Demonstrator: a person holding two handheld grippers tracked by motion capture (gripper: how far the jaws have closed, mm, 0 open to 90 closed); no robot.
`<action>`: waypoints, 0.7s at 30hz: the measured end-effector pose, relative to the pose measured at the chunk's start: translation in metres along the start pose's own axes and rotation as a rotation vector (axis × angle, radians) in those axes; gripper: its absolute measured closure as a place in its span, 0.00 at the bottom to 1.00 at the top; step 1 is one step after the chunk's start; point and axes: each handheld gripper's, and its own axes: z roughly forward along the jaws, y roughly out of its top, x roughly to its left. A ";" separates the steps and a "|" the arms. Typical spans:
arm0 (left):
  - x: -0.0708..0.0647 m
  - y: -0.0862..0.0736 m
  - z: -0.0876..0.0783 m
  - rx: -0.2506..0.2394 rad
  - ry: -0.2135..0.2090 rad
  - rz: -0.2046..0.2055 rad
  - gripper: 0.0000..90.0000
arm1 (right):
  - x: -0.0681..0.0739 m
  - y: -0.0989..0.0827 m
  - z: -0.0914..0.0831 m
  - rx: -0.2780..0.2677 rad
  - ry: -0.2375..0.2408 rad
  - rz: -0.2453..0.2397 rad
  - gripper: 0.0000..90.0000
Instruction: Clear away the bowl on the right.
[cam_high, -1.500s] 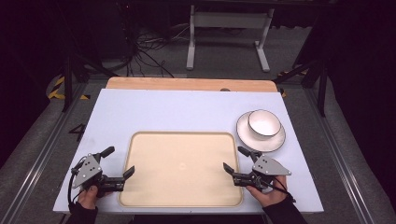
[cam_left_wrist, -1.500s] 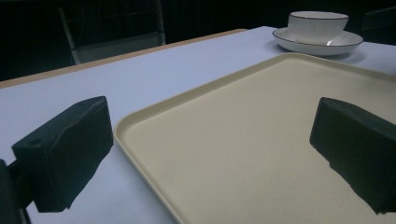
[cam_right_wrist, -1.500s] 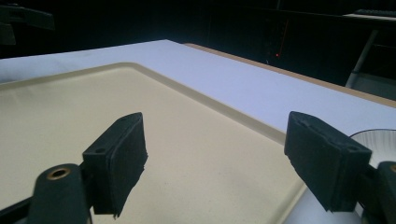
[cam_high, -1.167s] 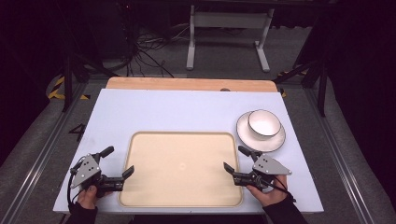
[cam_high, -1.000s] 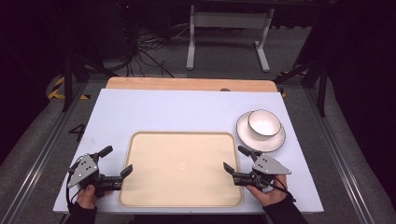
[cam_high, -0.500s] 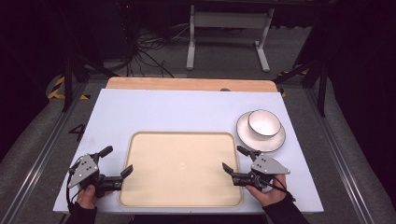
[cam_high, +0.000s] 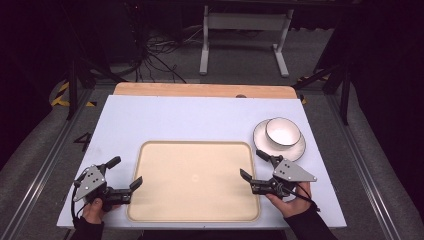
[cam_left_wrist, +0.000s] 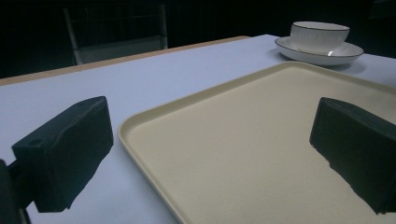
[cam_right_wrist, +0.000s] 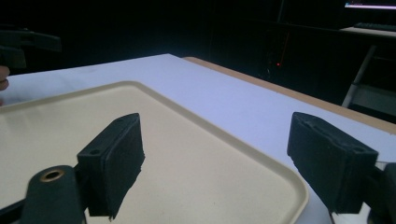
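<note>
Tray, beige and bare, lies flat on the counter with one short edge running between the fingers of each gripper: in both gripper views one black finger hangs over the tray's floor and the other over the counter just outside the rim. The left gripper and the right gripper are both spread wide and hold nothing; neither set of fingers touches the tray as far as can be told. Against the pictures of the past second and a half almost nothing has moved, each hand having drifted only a shade, so I judge the work is not yet begun and the two hands are poised at the tray's sides. Beyond the right fingers, near the tray's far corner yet apart from it, a white bowl sits on a plate, the likeliest thing to be fetched.
</note>
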 end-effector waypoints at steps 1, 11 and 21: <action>0.000 0.000 0.000 0.001 0.000 0.001 0.00 | -0.001 0.003 0.000 -0.005 -0.001 -0.004 0.20; -0.001 0.000 0.000 0.002 0.001 0.001 0.00 | -0.001 0.018 0.003 -0.010 0.013 -0.004 0.17; -0.001 0.000 0.000 0.002 0.002 -0.001 0.00 | -0.004 0.025 0.009 0.028 0.016 -0.022 0.16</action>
